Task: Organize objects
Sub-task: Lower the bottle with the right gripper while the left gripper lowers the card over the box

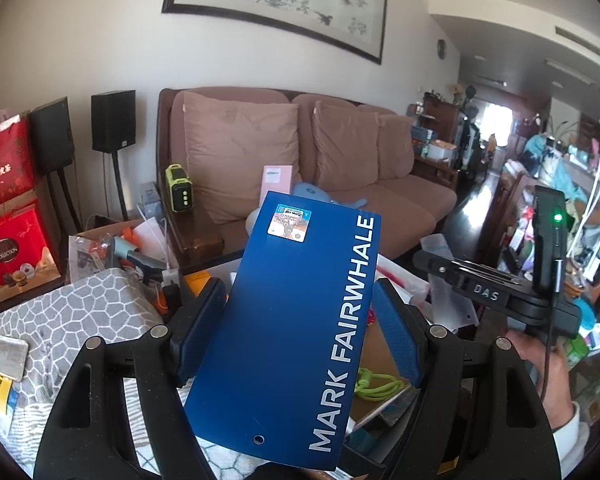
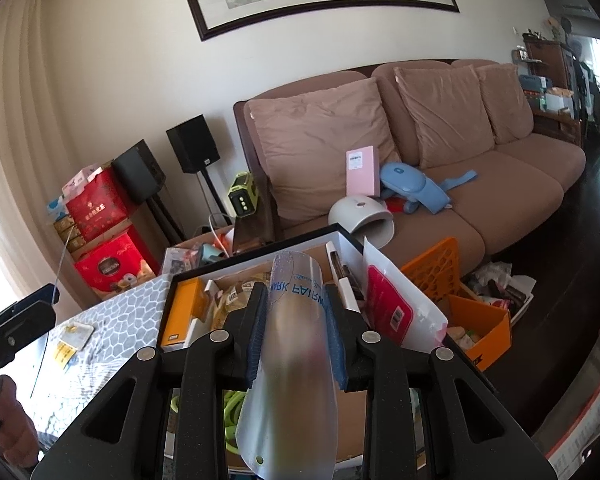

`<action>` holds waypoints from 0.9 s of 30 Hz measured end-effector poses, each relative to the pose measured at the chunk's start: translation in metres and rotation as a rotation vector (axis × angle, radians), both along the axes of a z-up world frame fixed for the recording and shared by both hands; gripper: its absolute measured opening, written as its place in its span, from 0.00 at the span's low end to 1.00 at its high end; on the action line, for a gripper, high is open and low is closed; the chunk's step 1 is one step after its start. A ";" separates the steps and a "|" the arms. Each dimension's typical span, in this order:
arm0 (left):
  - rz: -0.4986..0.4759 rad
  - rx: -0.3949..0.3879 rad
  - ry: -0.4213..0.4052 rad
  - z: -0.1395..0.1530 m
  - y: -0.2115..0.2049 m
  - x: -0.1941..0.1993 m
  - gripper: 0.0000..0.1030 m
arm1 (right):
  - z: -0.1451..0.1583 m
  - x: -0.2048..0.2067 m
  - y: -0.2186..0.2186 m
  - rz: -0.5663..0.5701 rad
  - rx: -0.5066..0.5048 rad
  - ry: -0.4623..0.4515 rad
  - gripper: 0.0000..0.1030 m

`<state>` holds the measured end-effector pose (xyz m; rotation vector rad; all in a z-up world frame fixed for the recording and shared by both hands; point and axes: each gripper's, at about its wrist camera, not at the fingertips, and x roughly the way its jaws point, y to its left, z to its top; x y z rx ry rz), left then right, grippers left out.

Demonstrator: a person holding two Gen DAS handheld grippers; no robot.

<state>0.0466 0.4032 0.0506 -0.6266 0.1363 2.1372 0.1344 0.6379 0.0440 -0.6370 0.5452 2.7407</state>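
A flat blue pack (image 1: 300,300) printed "MARK FAIRWHALE", with a small sticker near its top, stands tilted between the blue pads (image 1: 204,320) of my left gripper (image 1: 298,286), which is shut on its two long edges. In the right wrist view a clear, curved plastic sleeve (image 2: 292,360) bears the same words mirrored. My right gripper (image 2: 296,290) is shut on it, pads against both sides. Both pieces hang above an open, cluttered black-rimmed box (image 2: 260,249). The right tool's black body (image 1: 500,296) and the hand (image 1: 548,364) holding it show at the right of the left wrist view.
A grey pebble-patterned cloth (image 2: 108,312) covers the surface to the left. The box holds a white pouch with a red label (image 2: 396,304), an orange carton (image 2: 182,312) and a green cord (image 2: 236,404). An orange crate (image 2: 436,268) and a brown sofa (image 2: 480,200) lie beyond.
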 end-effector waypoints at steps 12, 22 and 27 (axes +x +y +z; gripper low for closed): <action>0.003 -0.018 -0.017 -0.014 0.005 0.005 0.70 | -0.015 -0.013 -0.020 -0.006 0.024 0.005 0.27; 0.049 0.012 -0.058 -0.014 -0.012 -0.007 0.70 | -0.030 -0.024 -0.032 -0.029 0.082 -0.034 0.27; 0.112 0.064 -0.068 -0.013 -0.025 -0.019 0.70 | -0.042 -0.026 -0.038 -0.072 0.132 -0.060 0.27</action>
